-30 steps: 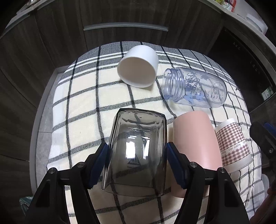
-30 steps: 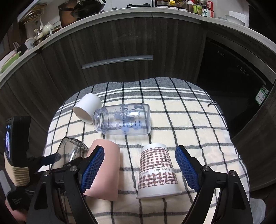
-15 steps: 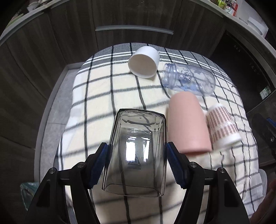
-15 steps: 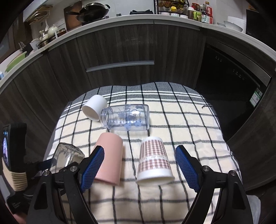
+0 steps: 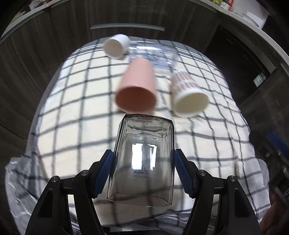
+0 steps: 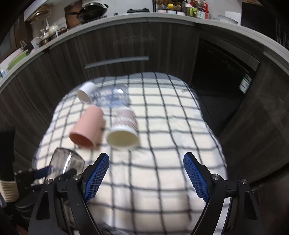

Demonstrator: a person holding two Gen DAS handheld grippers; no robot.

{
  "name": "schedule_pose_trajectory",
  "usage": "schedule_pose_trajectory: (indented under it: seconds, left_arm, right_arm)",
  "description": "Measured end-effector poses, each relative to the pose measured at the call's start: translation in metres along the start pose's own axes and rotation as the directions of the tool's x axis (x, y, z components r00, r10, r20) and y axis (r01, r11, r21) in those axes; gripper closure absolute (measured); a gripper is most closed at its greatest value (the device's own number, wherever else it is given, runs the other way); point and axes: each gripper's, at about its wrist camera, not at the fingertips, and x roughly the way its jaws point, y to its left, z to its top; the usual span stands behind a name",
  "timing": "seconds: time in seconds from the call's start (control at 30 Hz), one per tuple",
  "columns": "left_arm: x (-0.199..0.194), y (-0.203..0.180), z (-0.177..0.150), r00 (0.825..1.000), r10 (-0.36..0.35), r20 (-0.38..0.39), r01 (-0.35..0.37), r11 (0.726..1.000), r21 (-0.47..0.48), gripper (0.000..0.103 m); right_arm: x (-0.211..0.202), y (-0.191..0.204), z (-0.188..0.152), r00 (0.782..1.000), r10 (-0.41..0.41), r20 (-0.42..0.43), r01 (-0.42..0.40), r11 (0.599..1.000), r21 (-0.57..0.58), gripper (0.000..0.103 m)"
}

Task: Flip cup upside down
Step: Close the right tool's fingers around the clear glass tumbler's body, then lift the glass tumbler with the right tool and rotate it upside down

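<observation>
My left gripper [image 5: 143,170] is shut on a clear grey glass cup [image 5: 142,159] and holds it above the near part of the checked cloth [image 5: 75,115], its base pointing away from me. The glass also shows at the lower left of the right wrist view [image 6: 66,163]. My right gripper [image 6: 146,178] is open and empty above the near part of the cloth [image 6: 162,141]. A pink cup [image 5: 138,88] and a checked paper cup [image 5: 187,95] lie on their sides, mouths toward me; both also show in the right wrist view, the pink cup [image 6: 88,128] and the paper cup [image 6: 124,132].
A white cup [image 5: 116,46] and a clear bottle [image 5: 155,54] lie at the far side of the cloth. Dark cabinet fronts [image 6: 126,45] stand behind the table, with a cluttered counter [image 6: 90,12] above. A dark recess [image 6: 222,72] is at the right.
Both grippers have pulled back and up, so the table's things look smaller and farther. The glass stays gripped in the left gripper. The pink and paper cups now show their mouths.
</observation>
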Motion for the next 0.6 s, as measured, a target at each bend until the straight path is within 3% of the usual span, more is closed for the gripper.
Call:
schedule_pose_trajectory:
  seconds: [0.23,0.6]
  left_arm:
    - [0.015,-0.038,-0.009,1.000,0.003,0.014,-0.004,0.999,0.050,0.036]
    - [0.030,-0.046,-0.016,0.999,0.039,-0.014,-0.038,0.996,0.080,0.035]
  right_arm:
    - [0.003,-0.035,-0.024,0.998,-0.039,-0.041,0.040,0.999,0.022,0.019]
    - [0.009,-0.043,-0.028,0.997,-0.045,-0.055,0.047,0.998,0.038,0.019]
